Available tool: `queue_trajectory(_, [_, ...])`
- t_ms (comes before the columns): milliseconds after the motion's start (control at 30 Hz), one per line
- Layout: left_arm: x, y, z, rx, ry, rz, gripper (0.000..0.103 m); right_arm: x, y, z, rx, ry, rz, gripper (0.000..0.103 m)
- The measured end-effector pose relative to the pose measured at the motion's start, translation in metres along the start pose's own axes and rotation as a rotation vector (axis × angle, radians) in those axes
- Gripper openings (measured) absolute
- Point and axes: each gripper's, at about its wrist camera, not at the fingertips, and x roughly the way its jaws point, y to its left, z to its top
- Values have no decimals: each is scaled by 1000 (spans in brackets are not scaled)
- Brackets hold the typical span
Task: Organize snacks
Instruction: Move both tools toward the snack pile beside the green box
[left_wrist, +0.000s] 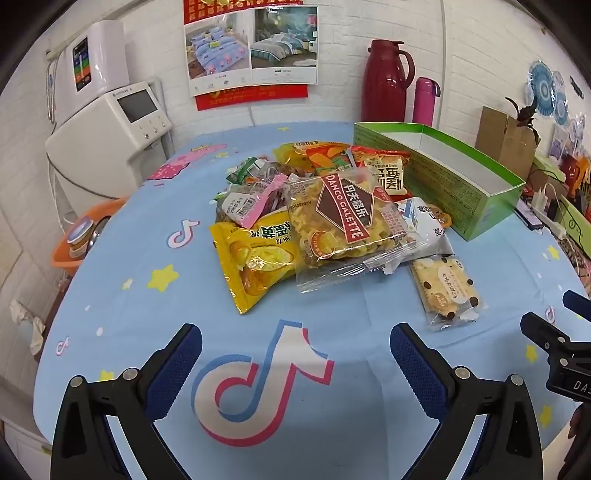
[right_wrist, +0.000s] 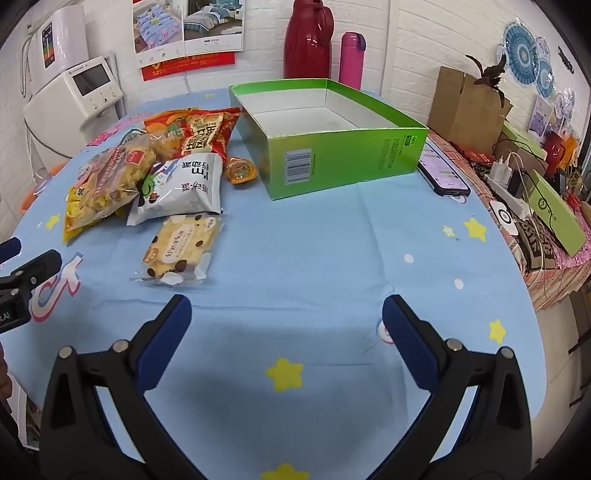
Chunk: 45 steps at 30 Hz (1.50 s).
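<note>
Since both grippers are wide and hold nothing, the left gripper (left_wrist: 295, 354) faces the snack pile (left_wrist: 325, 206) ahead; the green box (right_wrist: 325, 136) sits beyond the right gripper (right_wrist: 286, 317). Slippery bags could slide off the counter (right_wrist: 332, 251)

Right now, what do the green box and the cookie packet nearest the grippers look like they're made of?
Green box: looks like thin printed cardboard with a slight sheen; folded corners, white unprinted inside and a barcode on one side.
Cookie packet: seems clear glossy plastic film; the biscuit shows through, with glare and crimped ends.
</note>
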Motion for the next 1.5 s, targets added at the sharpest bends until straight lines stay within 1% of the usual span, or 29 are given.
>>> queue_trajectory(367, [7, 0, -1, 2, 0, 3, 103, 7, 1, 3, -1, 11, 6, 103])
queue_trajectory(567, [19, 2, -2, 6, 4, 9, 103, 11, 2, 3, -2, 18, 10, 103])
queue_trajectory(733, [19, 1, 0, 26, 19, 35, 103, 15, 1, 5, -2, 26, 14, 103])
queue_trajectory(933, [24, 2, 3, -13, 14, 0, 103, 22, 2, 8, -4, 38, 21, 103])
queue_trajectory(1000, [26, 2, 4, -28, -5, -12, 103, 24, 2, 8, -5, 41, 22, 103])
queue_trajectory(1167, [29, 3, 7, -27, -12, -8, 103, 31, 4, 11, -7, 48, 30, 103])
queue_trajectory(1233, [31, 4, 9, -17, -14, 6, 103, 34, 5, 11, -8, 51, 35, 103])
queue_trajectory(1333, [35, 6, 11, -14, -5, 2, 103, 36, 6, 13, -6, 43, 74, 103])
queue_trajectory(1500, [44, 16, 12, -21, 61, -44, 103, 38, 11, 17, -15, -5, 230, 103])
